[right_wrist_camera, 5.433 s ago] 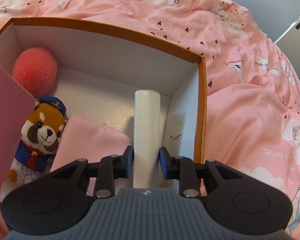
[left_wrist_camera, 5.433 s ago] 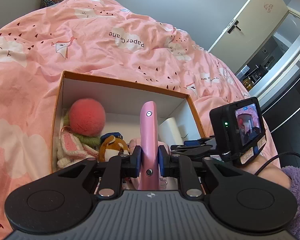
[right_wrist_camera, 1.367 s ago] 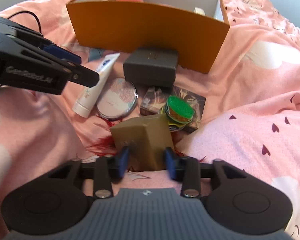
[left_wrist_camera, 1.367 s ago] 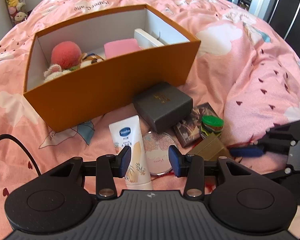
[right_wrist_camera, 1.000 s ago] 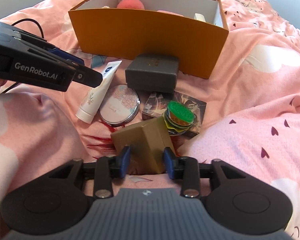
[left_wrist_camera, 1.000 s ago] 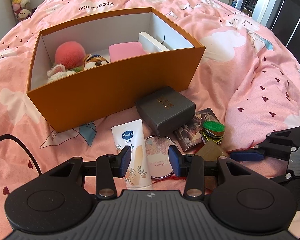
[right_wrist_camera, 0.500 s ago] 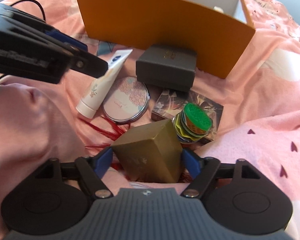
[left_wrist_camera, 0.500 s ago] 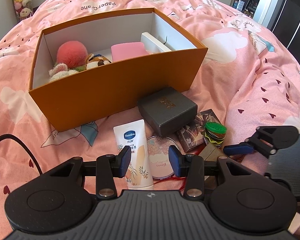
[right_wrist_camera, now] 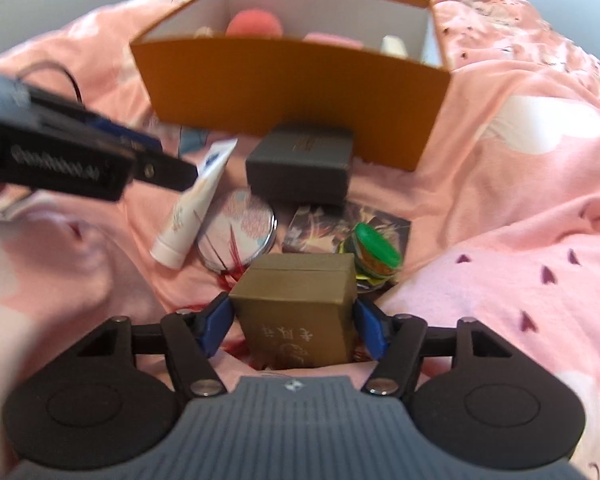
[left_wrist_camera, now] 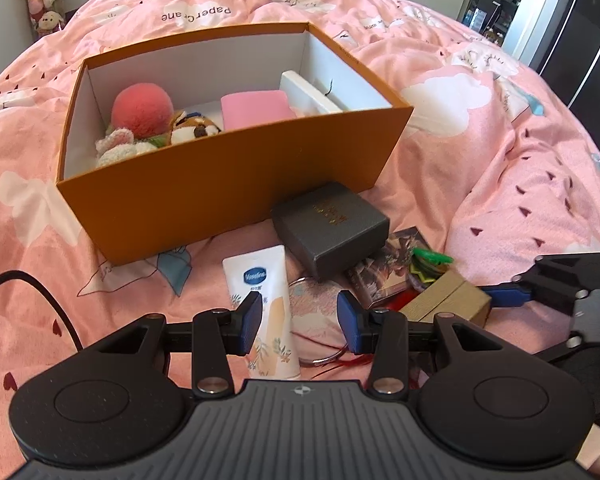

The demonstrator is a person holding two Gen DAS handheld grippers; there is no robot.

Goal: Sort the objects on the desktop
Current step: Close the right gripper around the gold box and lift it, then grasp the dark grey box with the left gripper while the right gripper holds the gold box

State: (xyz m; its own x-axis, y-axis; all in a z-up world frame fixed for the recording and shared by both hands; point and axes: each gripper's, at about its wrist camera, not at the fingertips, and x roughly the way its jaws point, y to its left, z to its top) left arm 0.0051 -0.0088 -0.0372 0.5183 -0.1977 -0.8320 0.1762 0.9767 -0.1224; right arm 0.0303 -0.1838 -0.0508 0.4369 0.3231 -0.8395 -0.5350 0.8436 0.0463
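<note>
I see an open orange box [left_wrist_camera: 236,184] on the pink bedding, holding a red pompom [left_wrist_camera: 142,110], plush toys [left_wrist_camera: 192,130], a pink pad [left_wrist_camera: 256,109] and a white slab [left_wrist_camera: 308,92]. In front of it lie a dark grey box [left_wrist_camera: 332,228], a white Vaseline tube [left_wrist_camera: 266,308], a round compact mirror [right_wrist_camera: 238,236], a printed card box [right_wrist_camera: 380,224] and a green-topped stack of discs [right_wrist_camera: 374,256]. Nearest me, a gold-brown box [right_wrist_camera: 300,312] stands tilted.
</note>
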